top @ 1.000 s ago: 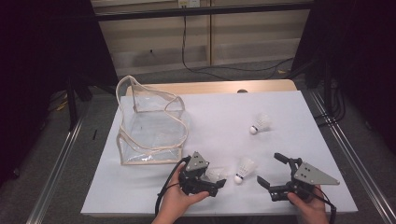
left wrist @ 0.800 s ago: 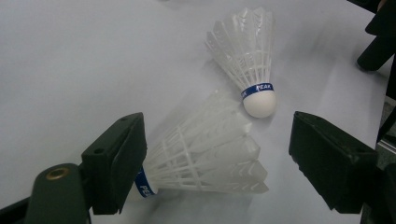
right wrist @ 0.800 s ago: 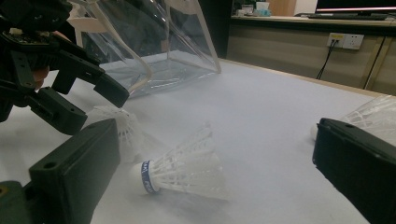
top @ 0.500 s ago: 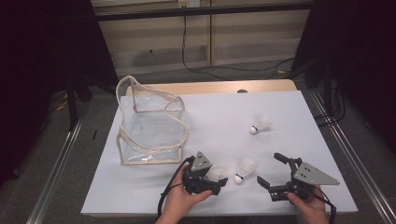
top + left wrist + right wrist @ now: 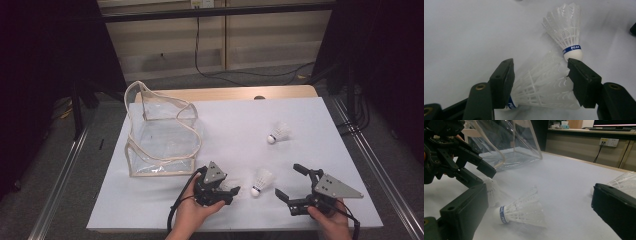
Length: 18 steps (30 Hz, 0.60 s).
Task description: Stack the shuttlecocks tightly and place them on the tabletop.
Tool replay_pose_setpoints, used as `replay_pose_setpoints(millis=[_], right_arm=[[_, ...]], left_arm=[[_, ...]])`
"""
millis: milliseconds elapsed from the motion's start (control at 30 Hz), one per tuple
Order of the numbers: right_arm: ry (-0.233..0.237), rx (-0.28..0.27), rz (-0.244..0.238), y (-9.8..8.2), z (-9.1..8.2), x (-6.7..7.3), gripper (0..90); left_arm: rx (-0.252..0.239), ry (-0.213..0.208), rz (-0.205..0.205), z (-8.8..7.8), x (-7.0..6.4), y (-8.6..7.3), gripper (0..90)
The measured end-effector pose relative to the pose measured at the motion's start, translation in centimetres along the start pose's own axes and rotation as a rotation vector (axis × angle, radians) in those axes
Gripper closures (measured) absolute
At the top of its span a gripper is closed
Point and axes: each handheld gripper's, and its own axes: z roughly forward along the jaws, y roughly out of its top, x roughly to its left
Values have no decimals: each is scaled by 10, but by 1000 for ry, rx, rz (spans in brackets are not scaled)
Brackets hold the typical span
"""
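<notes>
At the near edge of the white bench (image 5: 150, 210), left of centre, the left tool (image 5: 231, 192) lies low with its jaws about half open; they have just been closing around a white shuttlecock (image 5: 541, 87) lying between them. In the left gripper view the feathers meet both pads, though whether they are pressed is hard to tell; its cork is mostly hidden behind the left jaw. Just beyond stands a second shuttlecock (image 5: 566, 27), its blue band reading "PEAK". Far left rests a clear plastic bag (image 5: 162, 135). To the right, the right tool (image 5: 289, 181) is held with jaws wide, holding nothing. A third shuttlecock (image 5: 278, 133) lies farther right, well apart.
</notes>
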Motion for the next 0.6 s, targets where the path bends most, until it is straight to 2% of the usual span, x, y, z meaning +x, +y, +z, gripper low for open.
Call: replay_pose_setpoints(millis=[433,600], right_arm=[[2,1,-1,0,0,0,3],[0,3,-2,0,0,0,3]], left_arm=[[10,1,8,2,-6,4,424],[16,18,14,2,-6,4,446]])
